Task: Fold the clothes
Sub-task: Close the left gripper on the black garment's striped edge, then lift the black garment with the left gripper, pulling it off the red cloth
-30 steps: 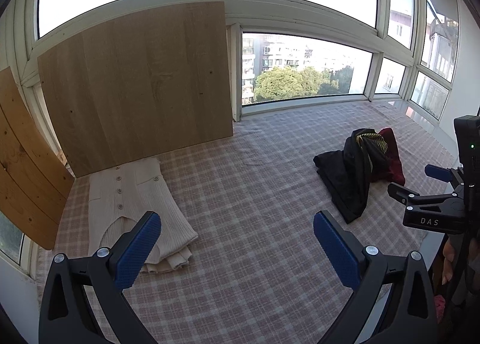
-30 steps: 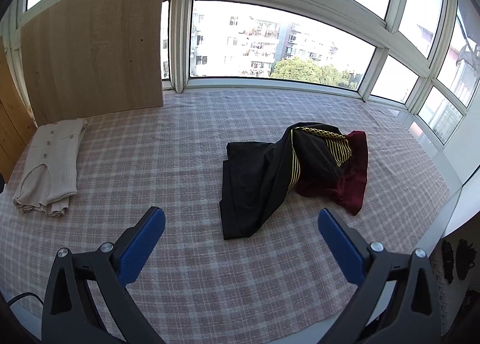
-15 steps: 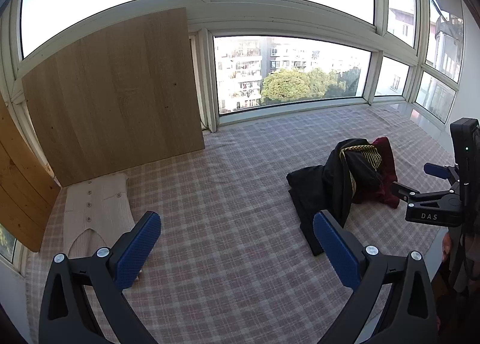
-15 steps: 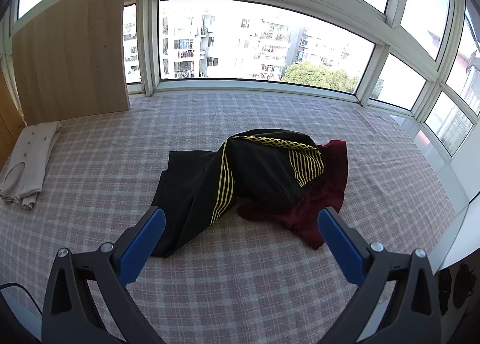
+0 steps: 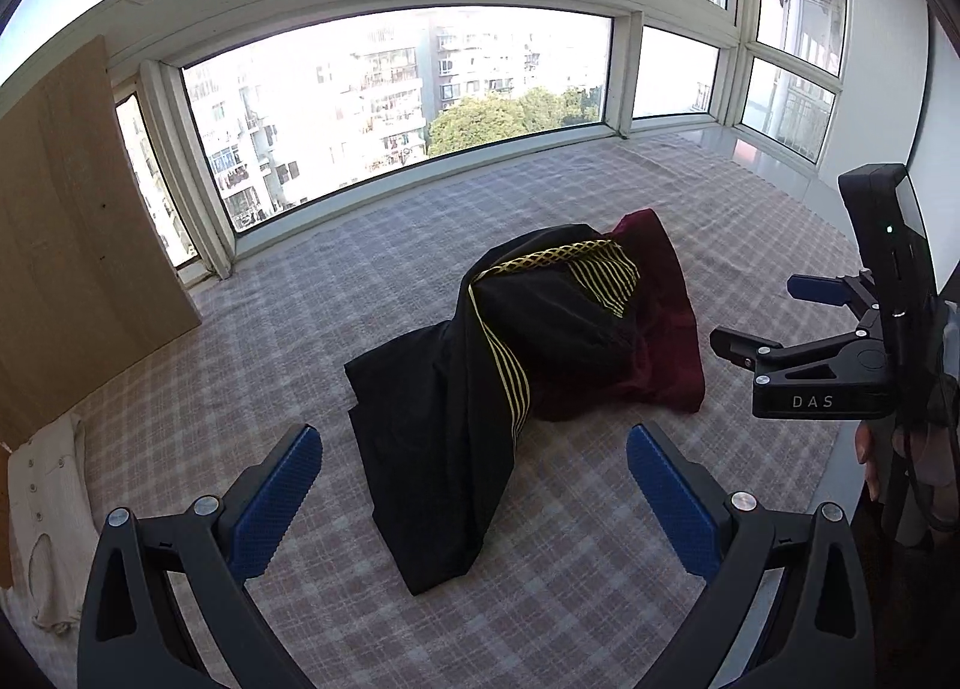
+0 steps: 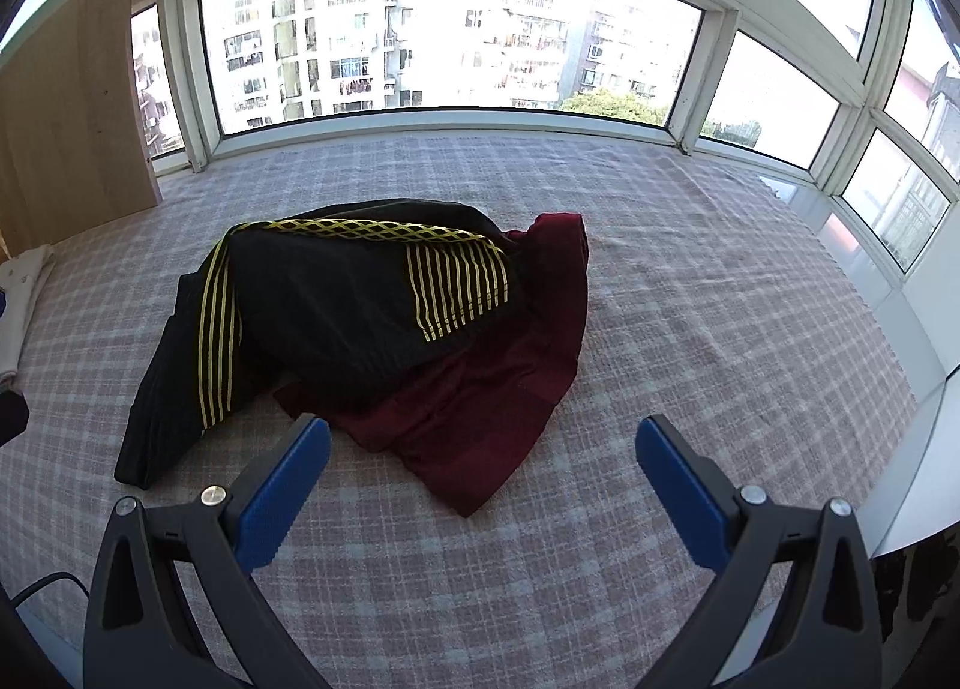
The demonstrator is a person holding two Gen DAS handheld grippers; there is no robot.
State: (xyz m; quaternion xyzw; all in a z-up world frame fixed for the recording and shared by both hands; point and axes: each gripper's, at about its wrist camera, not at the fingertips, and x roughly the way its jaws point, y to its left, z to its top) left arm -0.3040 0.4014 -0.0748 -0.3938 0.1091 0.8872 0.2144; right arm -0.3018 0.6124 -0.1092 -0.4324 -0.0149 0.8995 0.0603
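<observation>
Both my grippers are empty right now. Left gripper (image 5: 474, 500): jaws spread wide, nothing between the blue pads, held above the checked cloth (image 5: 600, 557) over the near tail of the black garment (image 5: 444, 437). Right gripper (image 6: 483, 488): jaws also spread wide, hovering just short of the near hem of the dark red garment (image 6: 480, 425). From the left wrist view I can see the right gripper off to the side, clear of the fabric, no contact.

Pile status: the black garment with yellow stripes lies crumpled, draped partly over the dark red one. Both are bunched in the middle of the cloth, not spread, not folded. Can't tell what kind of garments they are from this heap, or where the sleeves and collar sit.

Done, as far as I can judge: one cream buttoned top (image 5: 48, 515) sits folded flat at the far left edge, near the wooden board (image 5: 72, 245), well apart from the pile.

Left: two pieces, both untouched. My read is one of three done. Next is probably separating the black one off the red, laying it flat, then folding. Grab point not picked yet.
</observation>
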